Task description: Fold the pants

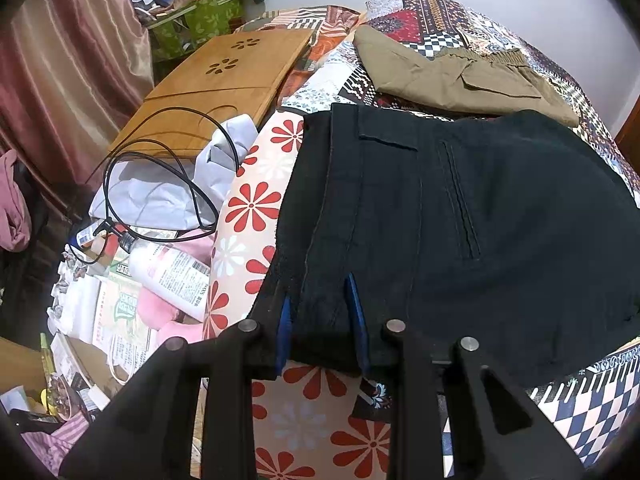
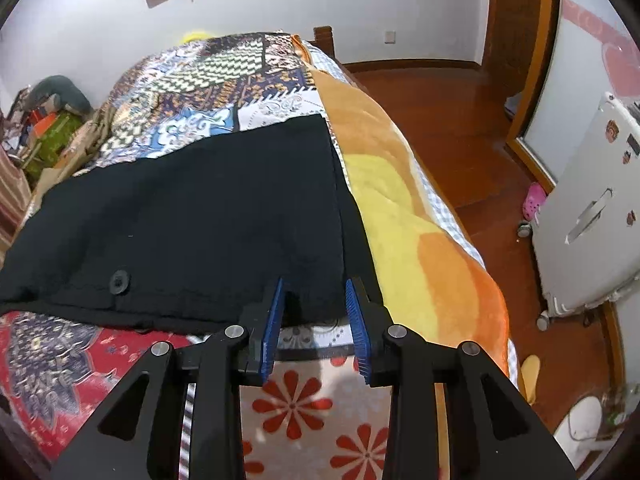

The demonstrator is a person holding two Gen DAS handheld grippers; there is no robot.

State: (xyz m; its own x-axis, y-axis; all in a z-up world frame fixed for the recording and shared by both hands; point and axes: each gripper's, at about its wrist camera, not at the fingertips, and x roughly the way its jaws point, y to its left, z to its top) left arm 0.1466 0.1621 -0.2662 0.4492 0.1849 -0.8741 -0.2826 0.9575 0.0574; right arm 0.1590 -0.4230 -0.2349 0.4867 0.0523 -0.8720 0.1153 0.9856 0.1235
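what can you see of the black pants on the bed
The black pants are dark, heavy-looking cloth, lying flat and already folded over on the patterned quilt. A stitched pocket slit, seams and a black button show. Both the left gripper and right gripper have open jaws around the near edge.

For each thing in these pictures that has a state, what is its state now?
Left tongs: open, fingers astride the near edge of the black pants.
Right tongs: open, at the same edge.
Black pants: lying flat on the bed, partly folded.
Khaki pants: folded, lying behind.
White bottle: lying on its side, capped.
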